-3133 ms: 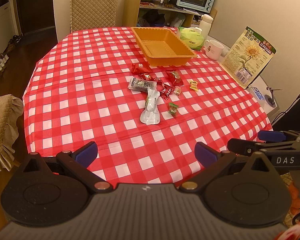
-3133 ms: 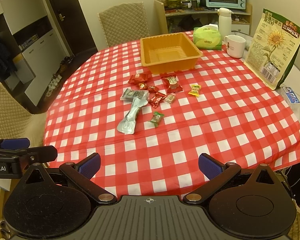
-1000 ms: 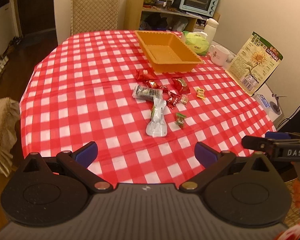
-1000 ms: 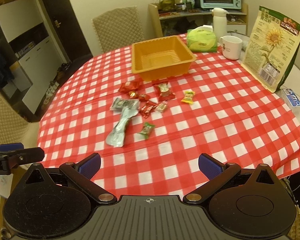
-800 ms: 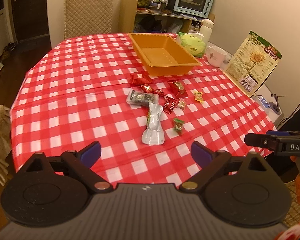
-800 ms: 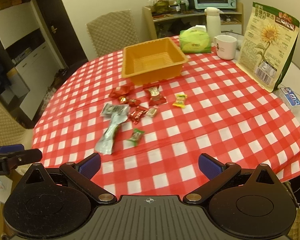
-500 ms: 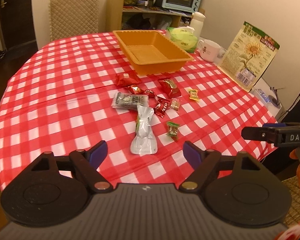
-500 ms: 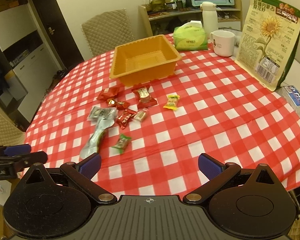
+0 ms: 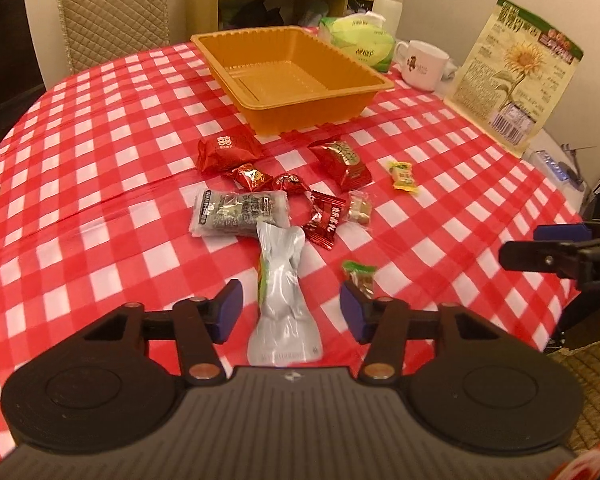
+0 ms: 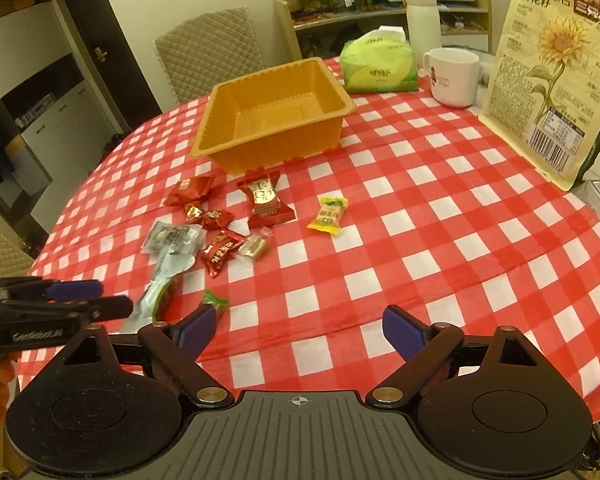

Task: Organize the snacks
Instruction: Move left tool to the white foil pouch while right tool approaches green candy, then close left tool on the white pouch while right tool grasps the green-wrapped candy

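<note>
Red-and-white checked tablecloth (image 9: 100, 184): smooth, slight sheen, creased. Rectangular orange plastic tray (image 9: 296, 80): semi-gloss, ribbed floor. Long silver foil snack pouch (image 9: 284, 300): shiny, crinkled. Small red candy wrappers (image 9: 326, 220): glossy film. White ceramic mug (image 10: 454, 78): smooth glaze. Beige quilted fabric chair back (image 9: 114, 16): matt.

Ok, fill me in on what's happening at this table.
Someone is sorting snacks with a hand-held gripper in each hand. The left hand-held gripper is open, its fingers either side of the silver pouch, nothing gripped yet. The right hand-held gripper is also open and empty, above the checked tablecloth. The orange tray holds nothing so far; the wrapped candies, such as the yellow candy, lie loose on the cloth in front of it.
</note>
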The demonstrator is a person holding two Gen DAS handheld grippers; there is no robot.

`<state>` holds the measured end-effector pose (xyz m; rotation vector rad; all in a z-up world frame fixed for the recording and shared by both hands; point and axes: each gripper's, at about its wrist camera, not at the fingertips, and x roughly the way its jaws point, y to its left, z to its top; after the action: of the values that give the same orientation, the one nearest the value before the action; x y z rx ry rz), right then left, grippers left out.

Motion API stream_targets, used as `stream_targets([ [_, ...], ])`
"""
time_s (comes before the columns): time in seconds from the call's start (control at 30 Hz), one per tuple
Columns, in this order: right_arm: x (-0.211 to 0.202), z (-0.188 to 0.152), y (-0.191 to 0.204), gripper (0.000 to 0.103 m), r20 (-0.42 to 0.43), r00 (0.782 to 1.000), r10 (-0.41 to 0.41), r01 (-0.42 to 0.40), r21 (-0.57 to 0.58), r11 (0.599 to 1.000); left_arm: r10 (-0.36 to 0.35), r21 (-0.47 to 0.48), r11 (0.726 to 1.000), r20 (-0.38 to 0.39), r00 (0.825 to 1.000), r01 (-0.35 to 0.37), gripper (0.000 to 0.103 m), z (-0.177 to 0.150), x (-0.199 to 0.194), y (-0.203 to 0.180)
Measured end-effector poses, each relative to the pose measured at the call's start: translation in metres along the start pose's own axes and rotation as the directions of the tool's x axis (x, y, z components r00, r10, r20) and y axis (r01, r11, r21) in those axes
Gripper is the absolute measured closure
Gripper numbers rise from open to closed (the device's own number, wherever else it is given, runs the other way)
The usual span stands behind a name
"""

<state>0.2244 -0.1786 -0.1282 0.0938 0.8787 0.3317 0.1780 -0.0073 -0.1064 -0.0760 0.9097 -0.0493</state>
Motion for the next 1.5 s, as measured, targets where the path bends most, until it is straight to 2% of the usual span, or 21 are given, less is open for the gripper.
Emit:
stream_targets([
  [0.27, 0.013, 0.006, -0.007, 0.018, -0.016, 1.0, -0.009, 0.009, 0.007, 1.0, 0.001, 0.013, 1.0, -0.06, 0.998, 0.0, 0.064, 0.011, 0.035, 0.008],
  [0.73, 0.03, 0.011, 0.002, 0.026, -0.037, 0.999, 0.003, -0.003, -0.004, 1.0, -0.035, -0.015, 0.999, -0.095, 0.995, 0.034, 0.076, 0.013, 0.056, 0.016],
  [1.0, 0.046, 0.011, 0.028, 0.035, -0.076, 0.994, 0.072, -0.075, -0.033, 0.997, -0.056, -0.044, 0.998, -0.073, 0.996, 0.053, 0.077, 0.005, 0.036, 0.024],
  [1.2, 0.067, 0.007, 0.049, 0.047, -0.129, 0.984, 0.124, -0.127, -0.017, 0.992, -0.039, -0.09, 0.995, -0.051, 0.998, 0.035, 0.077, -0.005, 0.014, 0.04],
  [1.37, 0.086, 0.006, 0.06, 0.062, -0.159, 0.98, 0.121, -0.12, 0.016, 0.993, -0.011, -0.12, 0.993, -0.042, 0.999, 0.006, 0.077, -0.014, -0.003, 0.055],
  [1.5, 0.096, 0.007, 0.066, 0.067, -0.161, 0.982, 0.095, -0.09, 0.04, 0.995, 0.009, -0.141, 0.99, -0.035, 0.999, -0.014, 0.077, -0.021, -0.015, 0.067],
])
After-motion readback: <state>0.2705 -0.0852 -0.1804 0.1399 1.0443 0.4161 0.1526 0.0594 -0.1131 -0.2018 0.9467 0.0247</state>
